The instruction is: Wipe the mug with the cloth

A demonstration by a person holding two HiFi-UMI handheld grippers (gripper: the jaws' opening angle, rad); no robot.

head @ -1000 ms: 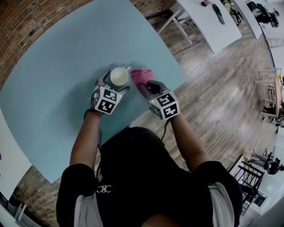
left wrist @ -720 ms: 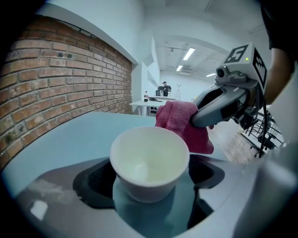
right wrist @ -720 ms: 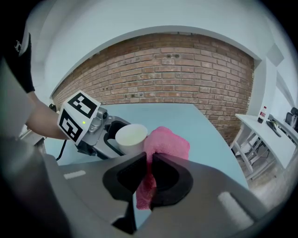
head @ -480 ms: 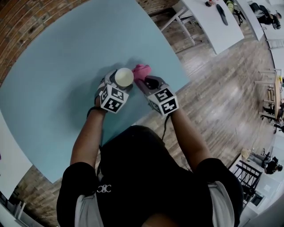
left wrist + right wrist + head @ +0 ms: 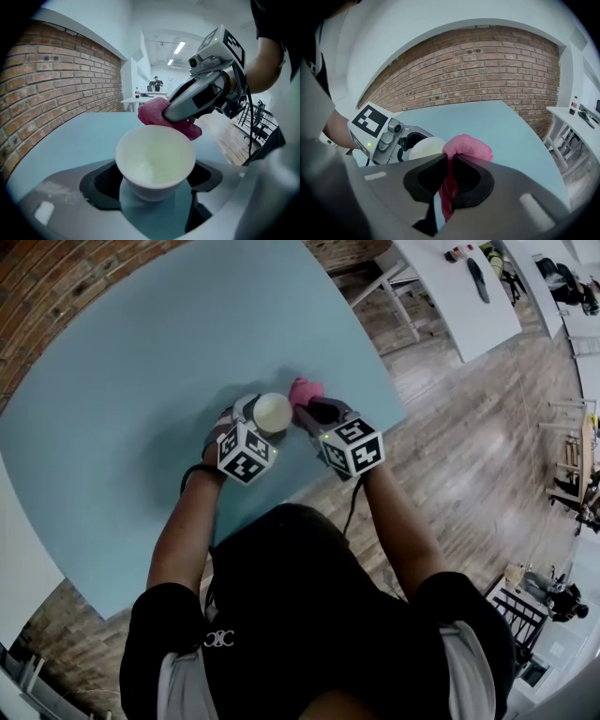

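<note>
A white mug (image 5: 272, 412) sits between the jaws of my left gripper (image 5: 262, 418), over the pale blue table (image 5: 131, 381). Those jaws have just been closing, and now grip the mug's (image 5: 154, 161) sides, its open mouth facing the camera. My right gripper (image 5: 314, 409) is shut on a pink cloth (image 5: 305, 390). In the left gripper view the cloth (image 5: 154, 112) hangs bunched from the right gripper (image 5: 197, 96) and touches the mug's far rim. In the right gripper view the cloth (image 5: 466, 145) is pinched between the jaws, beside the mug (image 5: 425, 146).
The table's edge (image 5: 375, 442) runs just to the right of both grippers, with wooden floor (image 5: 469, 456) beyond. A brick wall (image 5: 56, 277) borders the table's far side. White tables (image 5: 450, 287) stand at the upper right.
The mug and the cloth have come closer together, and the cloth now meets the mug's rim. The left gripper has rolled a little with the mug in it.
</note>
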